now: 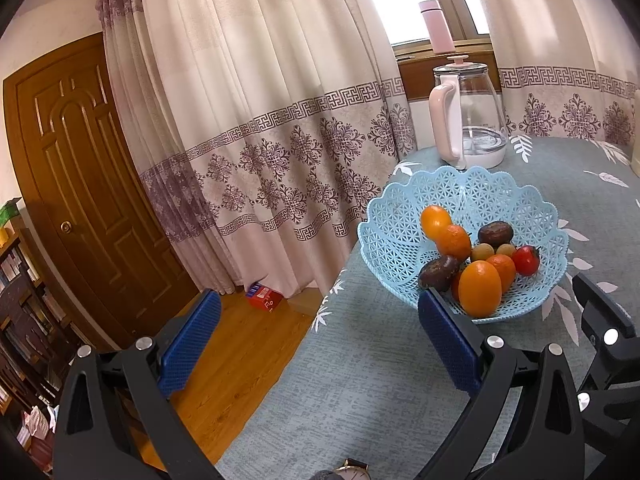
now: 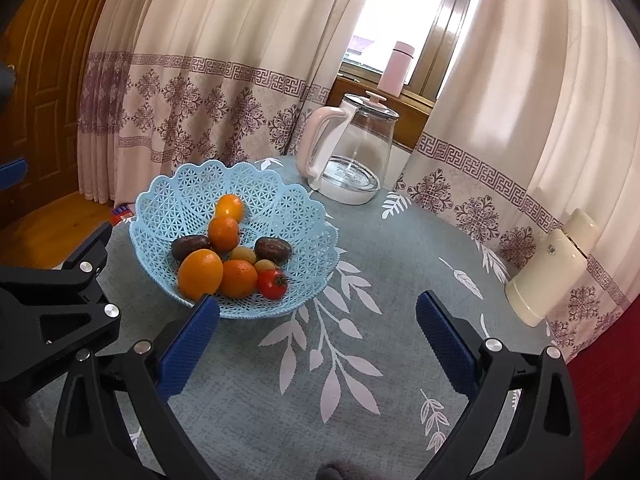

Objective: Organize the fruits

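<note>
All the fruit sits in the blue basket on the table: 4 oranges, with the largest orange at the near rim, 2 dark brown fruits, 2 small yellow-green ones and a red tomato on the basket's right side. No fruit shows on the table outside the basket. The left gripper hangs in front of the basket and partly past the table edge, jaws spread wide and empty; the right gripper hovers in front of the basket and to its right, also wide apart and holding nothing. Behind the basket stands a glass kettle, and well to the basket's right a cream container lies tilted. The fruit is heaped and round, so picking one from the pile could likely start the others rolling, and a finger catching the light lattice rim might tip or drag the basket toward the table edge
</note>
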